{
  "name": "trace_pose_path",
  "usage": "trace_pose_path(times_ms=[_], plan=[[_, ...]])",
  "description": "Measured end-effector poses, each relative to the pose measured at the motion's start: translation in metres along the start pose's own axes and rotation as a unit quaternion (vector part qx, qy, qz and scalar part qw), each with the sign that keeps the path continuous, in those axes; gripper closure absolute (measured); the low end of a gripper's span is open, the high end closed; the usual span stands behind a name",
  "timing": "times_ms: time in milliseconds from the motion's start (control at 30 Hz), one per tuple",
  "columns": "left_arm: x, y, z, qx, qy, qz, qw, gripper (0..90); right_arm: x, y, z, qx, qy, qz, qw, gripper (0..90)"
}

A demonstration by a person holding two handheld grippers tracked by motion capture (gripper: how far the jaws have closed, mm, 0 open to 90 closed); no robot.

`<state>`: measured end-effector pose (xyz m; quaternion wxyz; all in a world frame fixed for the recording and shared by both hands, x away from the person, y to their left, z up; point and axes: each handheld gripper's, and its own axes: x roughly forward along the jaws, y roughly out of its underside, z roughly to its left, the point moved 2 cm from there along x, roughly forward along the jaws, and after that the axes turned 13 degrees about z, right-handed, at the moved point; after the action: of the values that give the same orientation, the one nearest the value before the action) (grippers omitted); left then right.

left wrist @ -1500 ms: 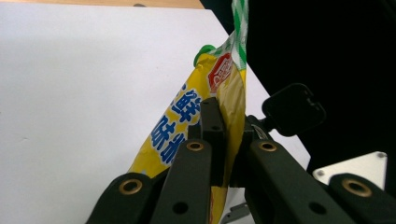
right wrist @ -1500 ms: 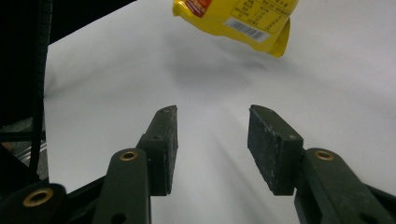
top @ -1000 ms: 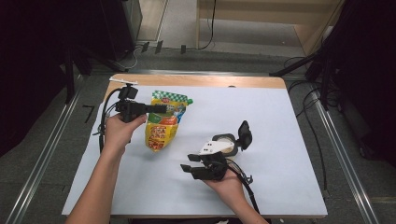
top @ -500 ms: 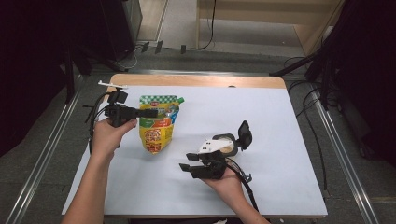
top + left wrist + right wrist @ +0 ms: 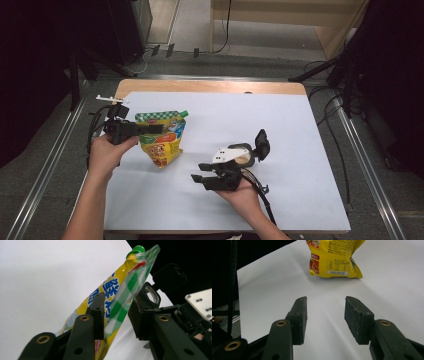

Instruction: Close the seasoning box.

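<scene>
The left hand-held gripper reaches in from the table's left edge with its jaws on either side of the top seal of a yellow spouted pouch. Its jaws have just been opening. In the left gripper view the green-checked seal of the pouch stands between the pads: one pad lies close against the yellow face, the other stands clear of it, so the grip looks released rather than clamped. The pouch rests on the white table toward its left side, green cap pointing away from the person.

The right hand-held gripper lies low near the front middle of the table, well apart from the pouch, jaws half open with nothing between them. In the right gripper view the pouch's base sits ahead of its pads. A small black-lidded jar stands just behind that hand-held gripper.

The risk now, as I judge it, is the soft pouch: with the seal loose it may slump or tip sideways, and if the near pad drags on the film as the left hand-held gripper withdraws, the pouch could slide toward the table's left edge.
</scene>
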<state>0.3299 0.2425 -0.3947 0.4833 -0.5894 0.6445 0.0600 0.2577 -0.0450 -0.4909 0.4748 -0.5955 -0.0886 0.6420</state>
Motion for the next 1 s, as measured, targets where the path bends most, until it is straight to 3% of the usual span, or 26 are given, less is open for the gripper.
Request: trace_pose_path(times_ms=[133, 333, 700, 1000], plan=[[-0.002, 0.005, -0.003, 0.009, -0.013, 0.003, 0.9999, 61.2, -0.002, 0.000, -0.001, 0.004, 0.000, 0.001, 1.0000, 54.6], [-0.005, 0.012, -0.006, 0.008, -0.013, -0.010, 0.9998, 53.6, -0.005, -0.001, -0.003, 0.012, 0.001, 0.001, 0.9999, 55.5], [-0.006, 0.026, -0.014, 0.037, -0.033, 0.008, 0.9987, 46.2, -0.009, -0.002, -0.006, 0.022, 0.001, 0.002, 0.9998, 56.7], [-0.011, 0.038, -0.010, 0.030, -0.046, 0.008, 0.9985, 44.8, -0.015, -0.004, -0.008, 0.024, 0.005, 0.003, 0.9997, 57.7]])
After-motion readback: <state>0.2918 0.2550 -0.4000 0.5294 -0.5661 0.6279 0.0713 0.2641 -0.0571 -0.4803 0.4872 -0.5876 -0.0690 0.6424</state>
